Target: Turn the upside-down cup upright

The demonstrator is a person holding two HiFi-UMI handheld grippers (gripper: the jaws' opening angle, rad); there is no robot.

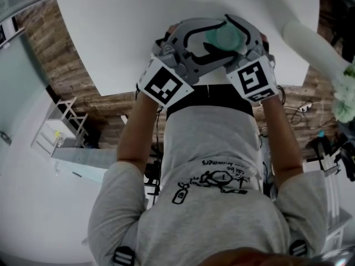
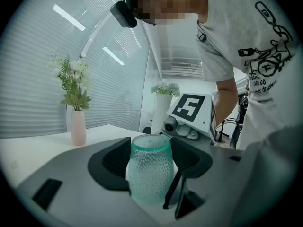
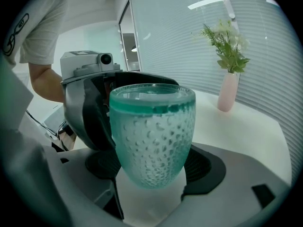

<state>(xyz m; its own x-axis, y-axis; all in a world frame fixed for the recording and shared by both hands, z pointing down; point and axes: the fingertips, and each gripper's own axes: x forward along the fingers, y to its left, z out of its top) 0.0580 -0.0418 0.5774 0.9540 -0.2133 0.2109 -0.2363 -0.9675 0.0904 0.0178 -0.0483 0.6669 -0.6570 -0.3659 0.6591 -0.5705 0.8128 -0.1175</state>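
1. At the top centre of the head view, the left gripper (image 1: 208,40) and the right gripper (image 1: 241,37) meet from the two sides around the teal cup (image 1: 228,36). They are over the near part of the white table (image 1: 138,32). The forearms come up from below, so each claw reaches the cup on its own side. I judge this shares the load while the cup is handled.

2. Low in the middle of the left gripper view, the cup (image 2: 149,174) stands upright between this gripper's dark pads (image 2: 113,162). The jaws are spread wide, and a pad lies against each side of the cup, so this claw pinches it. The gripper's grey body hides the foot of the cup, so I cannot tell if it touches the table. A pink vase (image 2: 78,126) with green stems stands at the left, well apart.

3. Filling the centre of the right gripper view, the cup (image 3: 152,136) shows a thick teal band on top and narrows downward. I cannot decide if this band is the rim or the base. The right jaws sit against its lower sides, so I read a second pinch here, lower on the cup. White table shows under the cup.
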